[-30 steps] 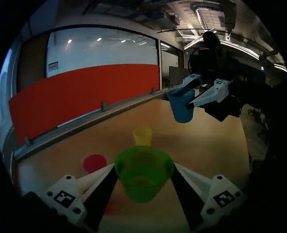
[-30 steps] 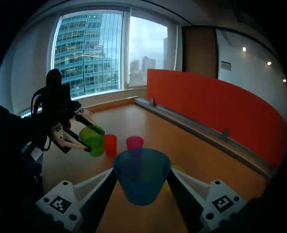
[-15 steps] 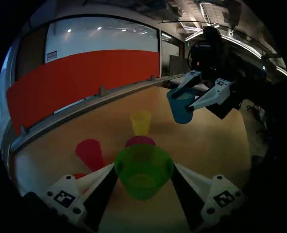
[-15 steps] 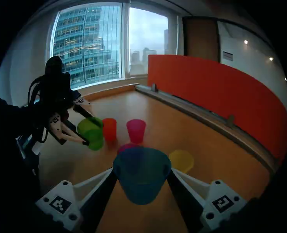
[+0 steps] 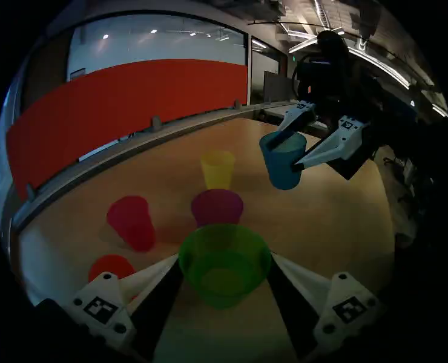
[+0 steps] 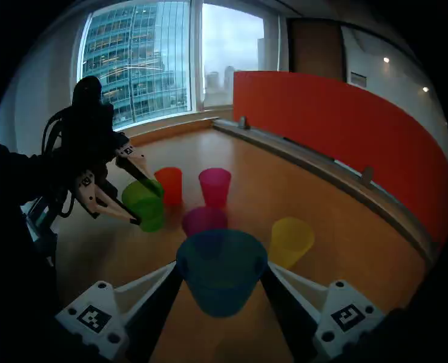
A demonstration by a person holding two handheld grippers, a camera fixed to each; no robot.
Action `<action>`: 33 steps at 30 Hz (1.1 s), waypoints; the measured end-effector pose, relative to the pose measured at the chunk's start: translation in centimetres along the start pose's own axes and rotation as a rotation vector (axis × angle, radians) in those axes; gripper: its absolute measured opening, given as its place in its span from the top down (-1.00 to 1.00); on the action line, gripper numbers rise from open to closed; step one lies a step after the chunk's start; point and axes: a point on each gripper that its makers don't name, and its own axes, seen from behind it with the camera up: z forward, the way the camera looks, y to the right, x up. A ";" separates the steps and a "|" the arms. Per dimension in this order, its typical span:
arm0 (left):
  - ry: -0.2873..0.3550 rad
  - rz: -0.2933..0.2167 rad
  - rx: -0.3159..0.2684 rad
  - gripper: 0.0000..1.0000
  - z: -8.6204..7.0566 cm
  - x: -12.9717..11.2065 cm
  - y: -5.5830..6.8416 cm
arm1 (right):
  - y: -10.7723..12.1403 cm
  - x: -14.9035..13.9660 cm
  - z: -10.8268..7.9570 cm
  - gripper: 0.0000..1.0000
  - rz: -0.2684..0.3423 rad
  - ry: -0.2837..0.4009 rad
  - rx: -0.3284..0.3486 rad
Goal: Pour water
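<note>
My left gripper (image 5: 224, 275) is shut on a translucent green cup (image 5: 224, 264), held upright above the wooden table (image 5: 321, 212). My right gripper (image 6: 221, 281) is shut on a blue cup (image 6: 221, 271), also upright. In the left gripper view the blue cup (image 5: 282, 159) hangs in the right gripper (image 5: 289, 144) at the upper right. In the right gripper view the green cup (image 6: 144, 204) sits in the left gripper (image 6: 144, 199) at the left. On the table stand a purple cup (image 5: 217, 207), a yellow cup (image 5: 217, 169), a pink cup (image 5: 131, 221) and an orange cup (image 5: 111, 269).
A red partition (image 5: 127, 103) with a metal rail runs along the table's far edge. Large windows (image 6: 145, 60) lie behind the person's dark arm (image 6: 18, 181). The purple (image 6: 204, 220), yellow (image 6: 290, 239), pink (image 6: 215, 186) and orange (image 6: 169, 184) cups cluster mid-table.
Both views have tilted down toward the table, so more cups on it have come into view. The two held cups have drawn a little closer to the cluster.
</note>
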 end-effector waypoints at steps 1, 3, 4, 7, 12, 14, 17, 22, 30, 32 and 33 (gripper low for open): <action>-0.007 -0.001 -0.002 -0.74 0.1 -0.2 0.0 | 0.0 -0.2 0.1 -0.80 0.002 -0.003 0.001; -0.021 -0.001 -0.007 -0.74 0.4 -0.7 0.1 | 0.0 -0.6 0.4 -0.80 0.004 -0.009 0.002; -0.028 -0.001 -0.010 -0.74 0.5 -0.9 0.1 | 0.0 -0.7 0.5 -0.81 0.005 -0.012 0.002; -0.048 0.003 -0.021 -0.74 0.8 -1.4 0.3 | 0.0 -1.1 0.7 -0.80 0.007 -0.017 0.002; -0.075 0.010 -0.033 -0.74 1.3 -2.2 0.4 | 0.1 -1.3 1.0 -0.80 0.011 -0.021 0.005; -0.083 0.012 -0.035 -0.74 1.5 -2.4 0.5 | 0.0 -1.4 1.1 -0.80 0.011 -0.022 0.005; -0.090 0.010 -0.038 -0.74 1.7 -2.7 0.5 | 0.1 -1.6 1.2 -0.80 0.013 -0.025 0.006; -0.098 0.007 -0.043 -0.74 1.9 -3.0 0.4 | 0.1 -1.8 1.3 -0.80 0.014 -0.030 0.005; -0.102 0.004 -0.047 -0.75 2.1 -3.5 0.5 | 0.1 -1.7 1.4 -0.80 0.011 -0.032 0.003; -0.102 0.003 -0.048 -0.75 2.1 -3.5 0.5 | 0.1 -1.7 1.4 -0.80 0.011 -0.033 0.002; -0.102 0.003 -0.048 -0.74 2.1 -3.5 0.5 | 0.2 -1.7 1.4 -0.80 0.011 -0.033 0.001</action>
